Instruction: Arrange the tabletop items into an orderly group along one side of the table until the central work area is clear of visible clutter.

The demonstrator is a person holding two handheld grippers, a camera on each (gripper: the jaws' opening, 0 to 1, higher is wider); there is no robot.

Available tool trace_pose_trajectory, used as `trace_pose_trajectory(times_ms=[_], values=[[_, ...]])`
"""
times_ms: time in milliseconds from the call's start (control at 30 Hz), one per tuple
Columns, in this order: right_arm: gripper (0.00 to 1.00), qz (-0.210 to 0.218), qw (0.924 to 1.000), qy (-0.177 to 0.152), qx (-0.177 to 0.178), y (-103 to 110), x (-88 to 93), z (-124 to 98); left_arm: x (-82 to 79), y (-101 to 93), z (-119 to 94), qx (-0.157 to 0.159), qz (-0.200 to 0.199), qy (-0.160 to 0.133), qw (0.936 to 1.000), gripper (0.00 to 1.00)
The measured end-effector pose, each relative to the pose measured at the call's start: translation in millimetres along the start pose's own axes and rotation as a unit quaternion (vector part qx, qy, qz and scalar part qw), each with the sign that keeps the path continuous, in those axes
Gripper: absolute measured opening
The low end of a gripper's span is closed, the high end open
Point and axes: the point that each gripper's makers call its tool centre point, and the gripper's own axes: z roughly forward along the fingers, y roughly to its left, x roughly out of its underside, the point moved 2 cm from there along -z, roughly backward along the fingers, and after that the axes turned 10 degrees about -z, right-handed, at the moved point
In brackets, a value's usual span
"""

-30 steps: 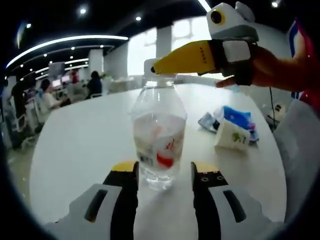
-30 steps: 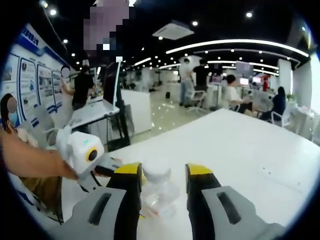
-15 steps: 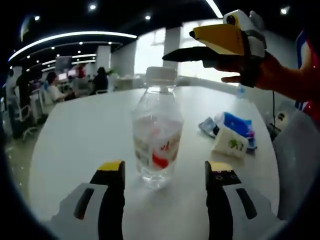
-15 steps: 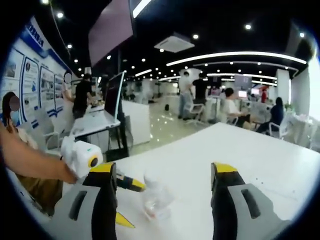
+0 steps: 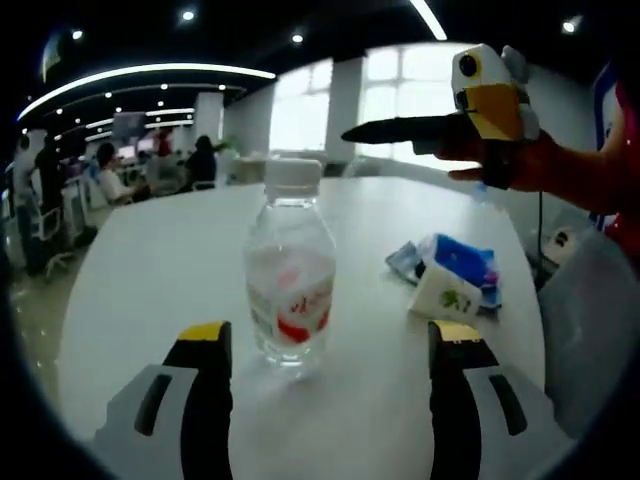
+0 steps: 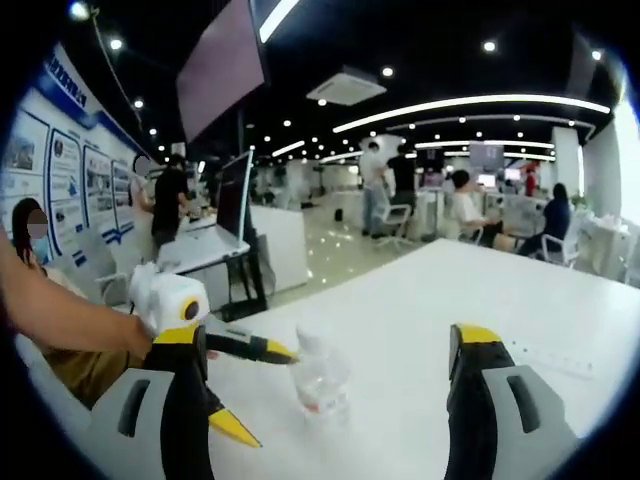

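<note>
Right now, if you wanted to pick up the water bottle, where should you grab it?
Grab the water bottle around its middle, over the label, coming in level from the side the left gripper faces. It stands upright on the white table, and that gripper's fingers are spread wide on either side of its base. The cap is narrow, so probably slippery to pinch.
</note>
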Motion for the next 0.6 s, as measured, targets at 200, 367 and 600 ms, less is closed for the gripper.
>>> trace_pose_trajectory(times_ms=[200,367,600], values=[[1.0,0.004,0.9998,-0.004,0.017,-13,-3.0,-35,0.5,-13.7,-11,0.001,-0.004,-0.003,1.0,0.78],[1.0,0.002,0.9994,-0.011,0.033,-20,-8.1,-63,2.4,-32.7,-20,0.008,-0.005,-0.008,0.9999,0.79],[1.0,0.008,0.9983,-0.02,0.055,-25,-7.7,-104,12.4,-57.2,-29,0.015,-0.01,-0.001,0.9998,0.81]])
